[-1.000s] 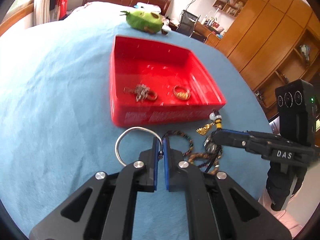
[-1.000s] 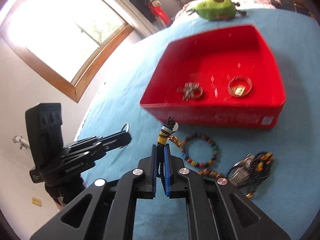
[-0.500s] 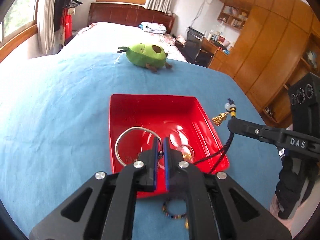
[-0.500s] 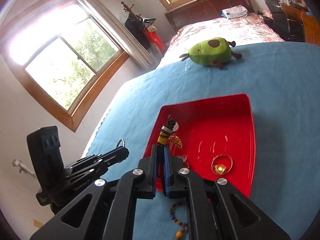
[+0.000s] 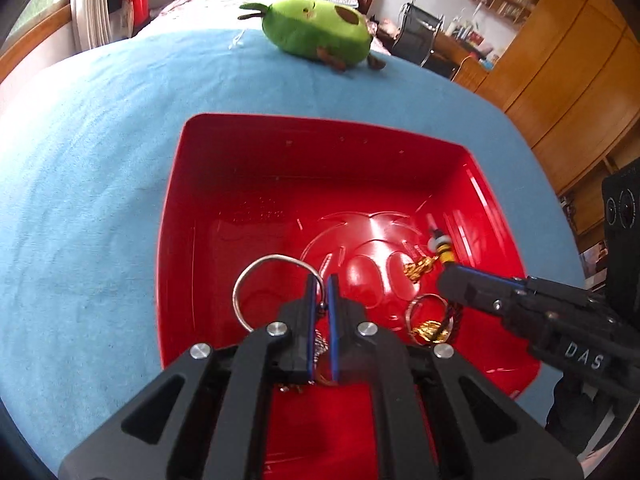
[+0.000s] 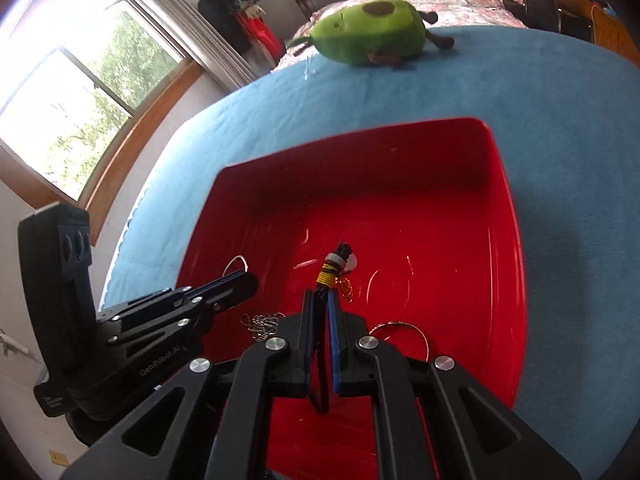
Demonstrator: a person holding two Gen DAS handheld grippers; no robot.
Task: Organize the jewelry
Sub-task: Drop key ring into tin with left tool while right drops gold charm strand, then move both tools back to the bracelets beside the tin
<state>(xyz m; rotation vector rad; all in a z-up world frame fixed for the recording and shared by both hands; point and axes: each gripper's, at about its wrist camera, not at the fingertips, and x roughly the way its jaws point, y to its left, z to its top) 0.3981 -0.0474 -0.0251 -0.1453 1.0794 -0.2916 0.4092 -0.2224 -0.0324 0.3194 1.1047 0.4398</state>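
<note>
A red tray [image 5: 172,240] lies on the blue cloth [image 5: 80,160]. Inside it are a thin ring with a gold piece [image 5: 430,318] and a small chain cluster [image 5: 320,344], half hidden by my left fingers. My left gripper [image 5: 322,284] hangs over the tray's near half, shut on a silver bangle [image 5: 276,258] that sticks out to its left. My right gripper [image 6: 320,296] is over the tray [image 6: 516,260] too. A black cord pendant [image 6: 334,266] with yellow wrap and gold charm stands up between its pads. Its jaws are opening, with the cord still pinched.
A green avocado plush [image 5: 316,36] lies on the cloth beyond the tray. A wooden wardrobe [image 5: 560,60], a chair and a desk stand to the right. A window [image 6: 80,100] and curtain are on the left. Blue cloth surrounds the tray.
Both grippers moved forward from the cloth in front of the tray to above its inside, carrying the bangle and the pendant. The bead bracelets on the cloth dropped out of view.
</note>
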